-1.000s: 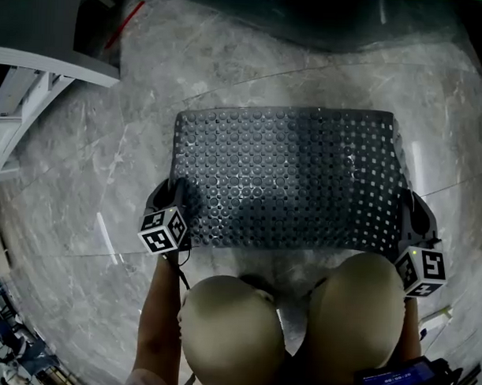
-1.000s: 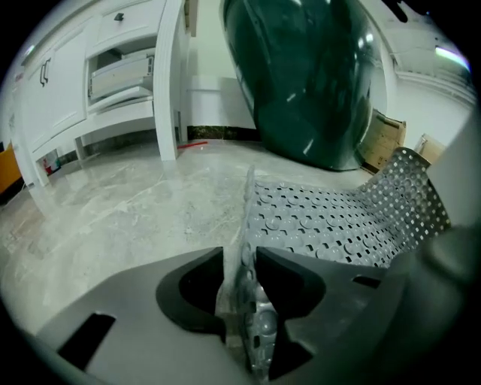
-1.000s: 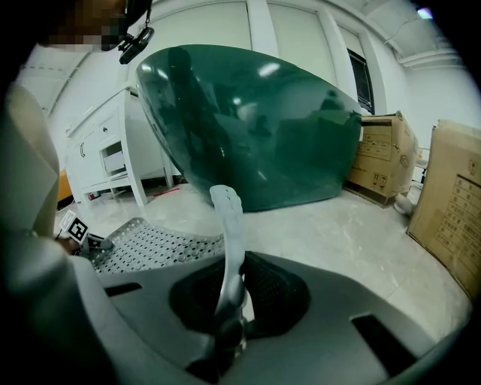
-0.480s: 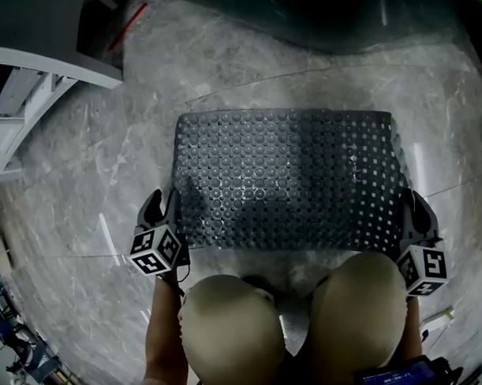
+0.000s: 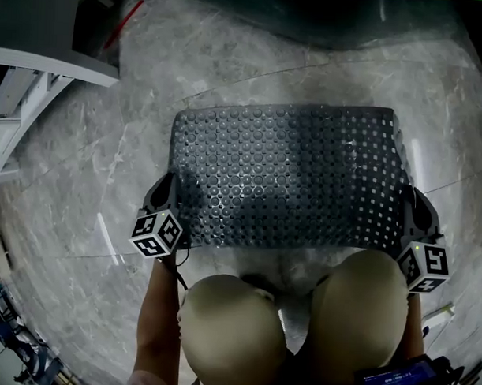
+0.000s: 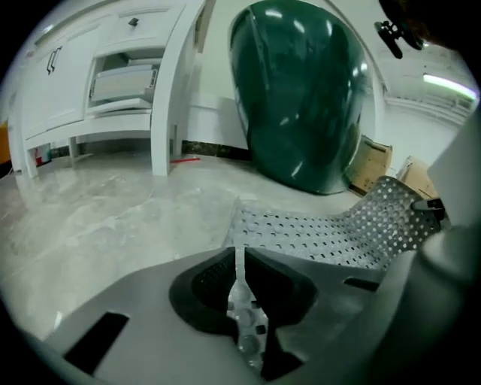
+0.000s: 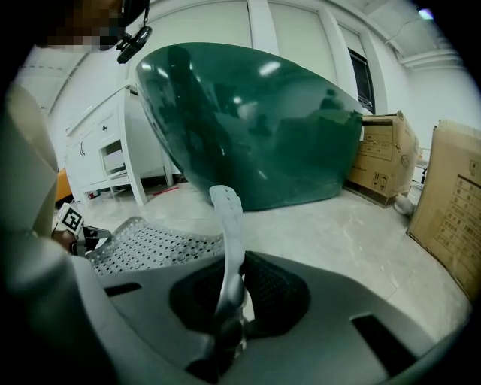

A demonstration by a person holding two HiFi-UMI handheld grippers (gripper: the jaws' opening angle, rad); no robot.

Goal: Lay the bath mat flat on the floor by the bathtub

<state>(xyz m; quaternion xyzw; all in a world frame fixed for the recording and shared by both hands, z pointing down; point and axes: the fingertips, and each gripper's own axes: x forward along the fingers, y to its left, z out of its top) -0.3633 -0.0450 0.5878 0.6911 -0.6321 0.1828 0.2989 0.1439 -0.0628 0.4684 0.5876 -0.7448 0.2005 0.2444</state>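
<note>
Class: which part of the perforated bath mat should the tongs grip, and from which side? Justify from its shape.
Grip the bath mat at its two near corners, coming from that near side. It is a thin, floppy sheet, so only an edge fits the jaws. The left tongs, just closing, and right tongs pinch there.

We are finding nothing legible. The cardboard boxes (image 7: 379,154) at the far right are carrying small printed marks, too blurred to read. The blue screen (image 5: 396,380) at the near edge is showing characters too small to read. The left marker cube (image 5: 156,233) and the right marker cube (image 5: 422,267) are showing only black-and-white square patterns.
</note>
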